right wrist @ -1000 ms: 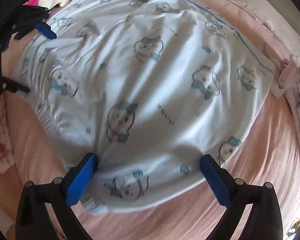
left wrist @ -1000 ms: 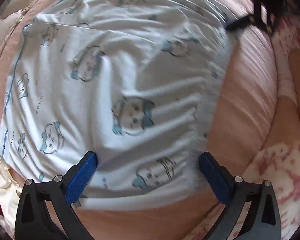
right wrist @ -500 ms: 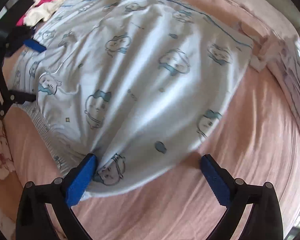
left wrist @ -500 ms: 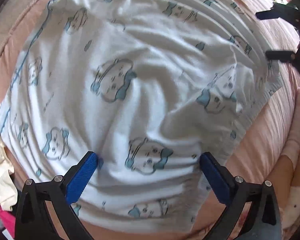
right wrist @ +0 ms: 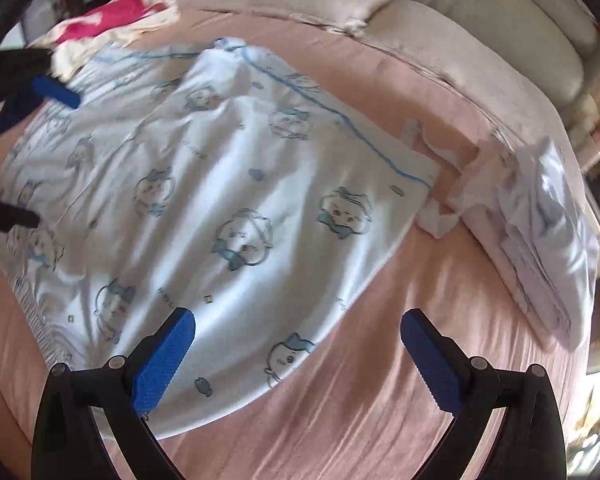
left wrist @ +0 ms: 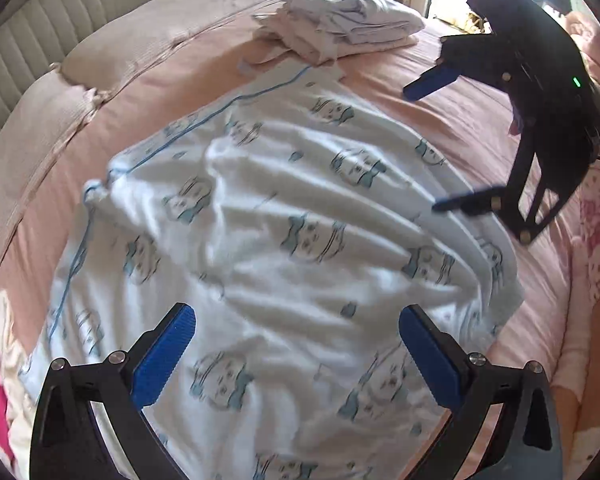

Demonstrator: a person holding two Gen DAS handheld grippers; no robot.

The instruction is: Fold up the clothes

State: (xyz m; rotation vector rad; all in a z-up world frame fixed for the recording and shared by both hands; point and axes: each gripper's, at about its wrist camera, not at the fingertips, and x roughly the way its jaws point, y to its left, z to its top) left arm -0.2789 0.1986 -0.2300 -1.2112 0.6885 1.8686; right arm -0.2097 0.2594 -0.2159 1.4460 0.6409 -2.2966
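White cartoon-print garment [left wrist: 284,248] spread under wide-open left gripper [left wrist: 296,344], folded stack [right wrist: 540,216] seen right of wide-open right gripper [right wrist: 298,344], red clothing [right wrist: 100,26] beyond.

White garment [left wrist: 284,248] (blue cartoon print) lies rumpled on bed.

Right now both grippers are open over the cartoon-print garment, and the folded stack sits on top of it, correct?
Not quite. The folded stack lies on the pink sheet beside the garment, not on it; the right wrist view shows this. Left gripper and right gripper are open.
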